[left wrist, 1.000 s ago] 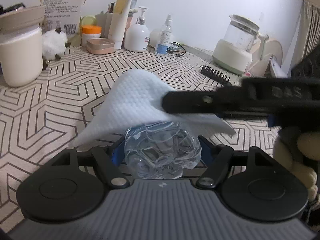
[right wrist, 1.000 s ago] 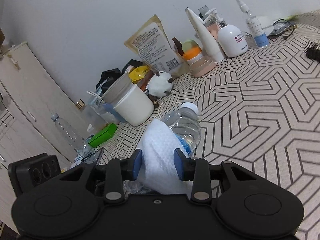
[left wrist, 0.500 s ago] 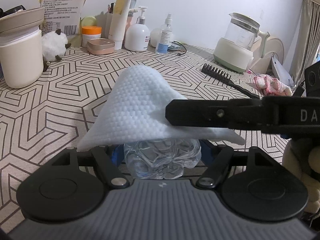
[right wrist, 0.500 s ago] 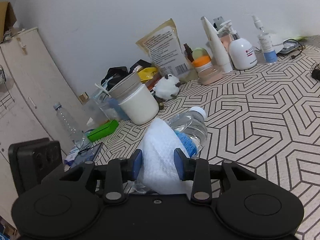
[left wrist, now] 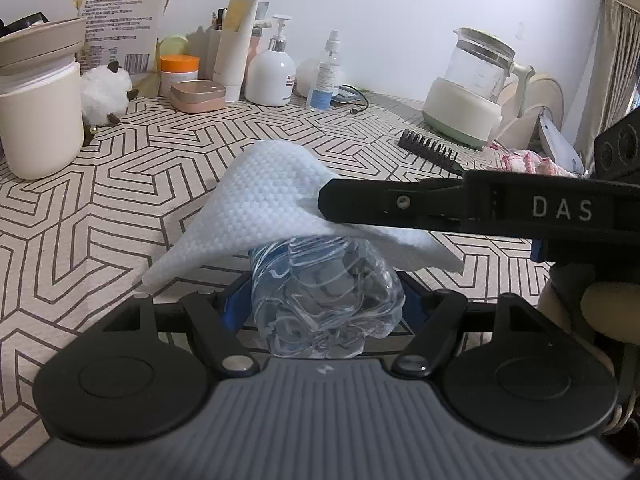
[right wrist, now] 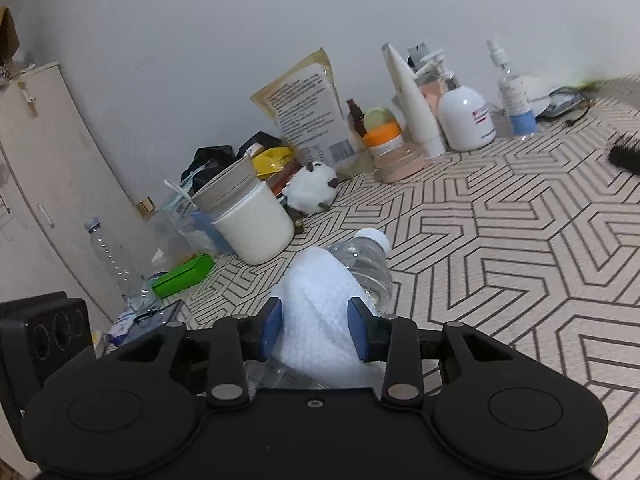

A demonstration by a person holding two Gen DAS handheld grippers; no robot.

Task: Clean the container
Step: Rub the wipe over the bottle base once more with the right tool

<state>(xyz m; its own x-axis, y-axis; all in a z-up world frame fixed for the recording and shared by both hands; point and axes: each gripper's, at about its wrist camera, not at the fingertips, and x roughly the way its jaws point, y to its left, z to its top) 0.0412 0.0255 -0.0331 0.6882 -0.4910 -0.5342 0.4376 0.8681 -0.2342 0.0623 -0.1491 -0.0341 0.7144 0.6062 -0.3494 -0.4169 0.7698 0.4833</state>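
Observation:
A clear plastic bottle [left wrist: 324, 300] lies along my left gripper [left wrist: 322, 306], whose blue pads are shut on its base end. A white textured cloth [left wrist: 264, 208] is draped over the bottle's body. In the right wrist view my right gripper [right wrist: 314, 328] is shut on that cloth [right wrist: 320, 312], pressing it onto the bottle [right wrist: 370, 272]. The bottle's white cap [right wrist: 374, 238] points away beyond the cloth. Seen from the left wrist, one of the right gripper's fingers [left wrist: 400, 204] reaches in from the right across the cloth. The bottle's middle is hidden under the cloth.
The patterned tabletop [left wrist: 120, 184] carries a white tub [left wrist: 40, 120] with a bowl on it at the left. Toiletry bottles [left wrist: 270, 76] line the wall. A glass kettle [left wrist: 468, 92] and a black comb [left wrist: 430, 152] are at the right. A second bottle [right wrist: 108, 252] and a green box [right wrist: 182, 280] are near a cabinet.
The right gripper rolled with the cloth around the bottle. The cloth slid down to cover more of the bottle, then drew back. The left gripper and the bottle kept still.

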